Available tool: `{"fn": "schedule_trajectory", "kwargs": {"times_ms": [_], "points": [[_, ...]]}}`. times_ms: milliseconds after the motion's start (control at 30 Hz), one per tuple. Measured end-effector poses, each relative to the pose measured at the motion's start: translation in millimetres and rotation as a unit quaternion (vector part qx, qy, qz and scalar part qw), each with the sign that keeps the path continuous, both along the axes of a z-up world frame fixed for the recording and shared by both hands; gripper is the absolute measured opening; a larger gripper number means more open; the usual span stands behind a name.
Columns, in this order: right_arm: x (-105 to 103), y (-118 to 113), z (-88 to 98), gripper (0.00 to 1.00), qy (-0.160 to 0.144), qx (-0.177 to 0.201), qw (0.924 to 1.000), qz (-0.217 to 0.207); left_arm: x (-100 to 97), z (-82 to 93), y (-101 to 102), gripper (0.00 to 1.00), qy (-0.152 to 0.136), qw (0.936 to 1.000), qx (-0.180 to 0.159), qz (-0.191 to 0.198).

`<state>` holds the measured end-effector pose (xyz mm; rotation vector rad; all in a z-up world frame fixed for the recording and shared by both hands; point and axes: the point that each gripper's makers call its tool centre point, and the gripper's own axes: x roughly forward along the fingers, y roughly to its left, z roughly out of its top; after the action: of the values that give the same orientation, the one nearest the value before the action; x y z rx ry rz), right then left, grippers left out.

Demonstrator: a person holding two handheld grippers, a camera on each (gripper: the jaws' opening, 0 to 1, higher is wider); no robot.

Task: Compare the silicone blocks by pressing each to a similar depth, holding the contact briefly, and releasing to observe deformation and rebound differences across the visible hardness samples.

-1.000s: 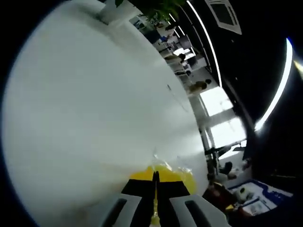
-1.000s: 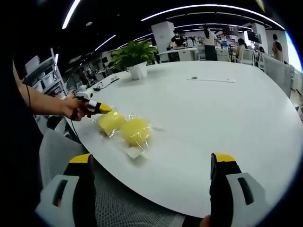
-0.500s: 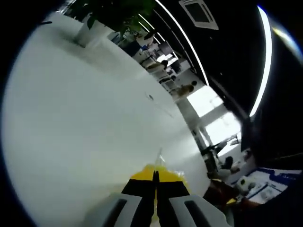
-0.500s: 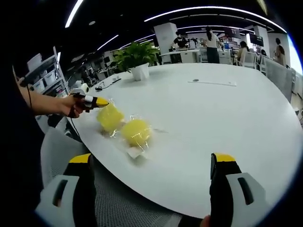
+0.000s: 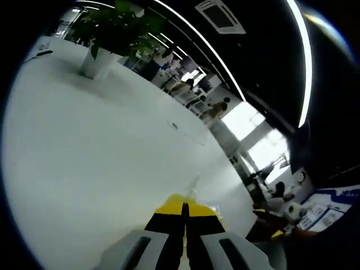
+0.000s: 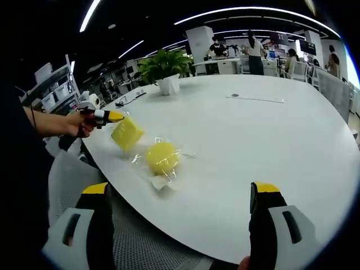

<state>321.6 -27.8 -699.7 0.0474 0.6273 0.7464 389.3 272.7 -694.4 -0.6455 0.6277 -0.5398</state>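
My left gripper [image 6: 117,117], held in a person's hand, is shut on the clear wrap of a square yellow silicone block [image 6: 127,134]. The block hangs tilted just above the white table [image 6: 270,135] near its left edge. In the left gripper view the jaws [image 5: 184,209] are pressed together, and a sliver of clear wrap [image 5: 194,184] sticks out past the tips. A round yellow block [image 6: 162,156] in its clear wrap lies on the table beside the lifted one, apart from it. My right gripper [image 6: 180,191] stands open before the table's near edge, with nothing between its jaws.
A potted plant [image 6: 164,67] [image 5: 107,34] stands at the table's far side. A thin flat strip [image 6: 256,99] and a small dark dot [image 6: 234,95] lie far across. A mesh chair [image 6: 132,242] sits under the near edge. People stand at desks behind.
The left gripper has lifted the square block off the table, up and to the left, away from the round block. The round block and the right gripper have stayed put.
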Motion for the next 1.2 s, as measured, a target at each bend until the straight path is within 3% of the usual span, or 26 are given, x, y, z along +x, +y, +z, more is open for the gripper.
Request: {"fn": "schedule_trajectory", "kwargs": {"times_ms": [333,700,1033,1200], "points": [[0,8,1.5,0.96,-0.001,0.001,0.9999,0.014,-3.6,8.7,6,0.00,-0.025,0.9996,0.014,0.004],[2,-4,5.2,0.96,-0.020,0.006,0.9998,-0.001,-1.9,21.9,4,0.00,-0.052,0.9985,0.018,-0.002],[3,-1,10.7,0.96,-0.030,0.006,0.9995,0.000,-0.4,42.5,3,0.00,-0.068,0.9975,0.018,-0.010],[5,0,13.8,0.96,-0.034,0.009,0.9994,0.001,1.8,61.2,-4,0.00,-0.087,0.9959,0.016,-0.021]]}}
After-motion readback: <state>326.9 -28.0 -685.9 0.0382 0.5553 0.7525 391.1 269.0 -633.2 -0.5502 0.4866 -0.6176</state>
